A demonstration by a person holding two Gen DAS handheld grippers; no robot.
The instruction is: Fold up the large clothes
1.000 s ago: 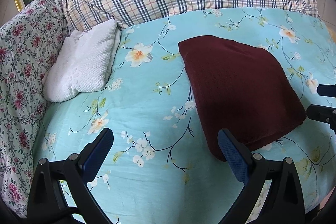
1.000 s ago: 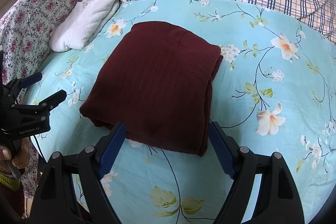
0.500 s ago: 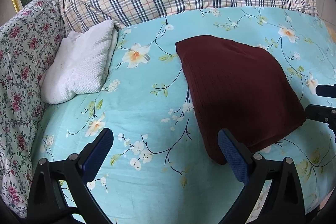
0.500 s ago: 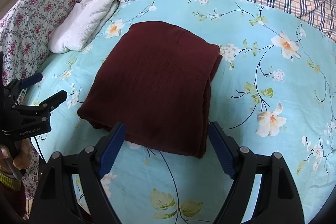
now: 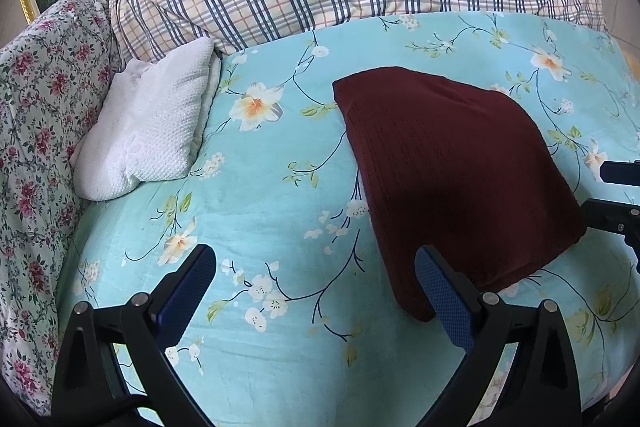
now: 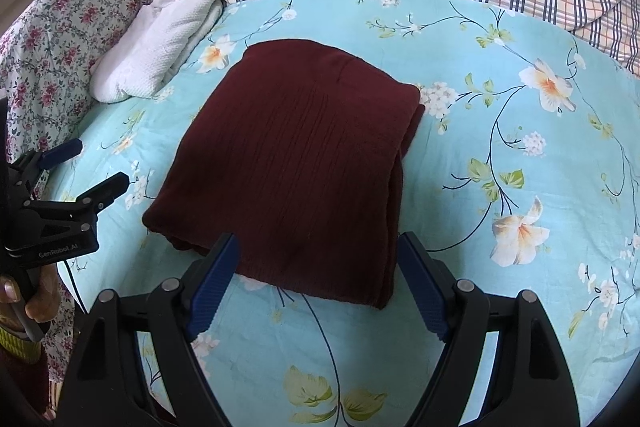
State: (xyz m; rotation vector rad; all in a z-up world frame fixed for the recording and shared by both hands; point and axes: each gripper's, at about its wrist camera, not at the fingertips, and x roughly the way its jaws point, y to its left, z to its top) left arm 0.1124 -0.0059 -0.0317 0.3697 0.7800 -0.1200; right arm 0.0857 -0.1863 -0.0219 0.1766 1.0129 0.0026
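A dark maroon knitted garment, folded into a rectangle, lies on the turquoise floral bedsheet. The right gripper hovers at its near edge, jaws spread and empty. The left gripper hangs just left of it, likewise spread.

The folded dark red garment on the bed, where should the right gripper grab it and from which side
Probably the near edge of the dark red garment, approached from the front where the right gripper is. Its jaws stand open, straddling that edge, pads not pressing. Stacked layers show along the garment's right side, so a deep bite catching every layer near that near-right corner should keep the fold together. The left gripper is open over bare sheet.
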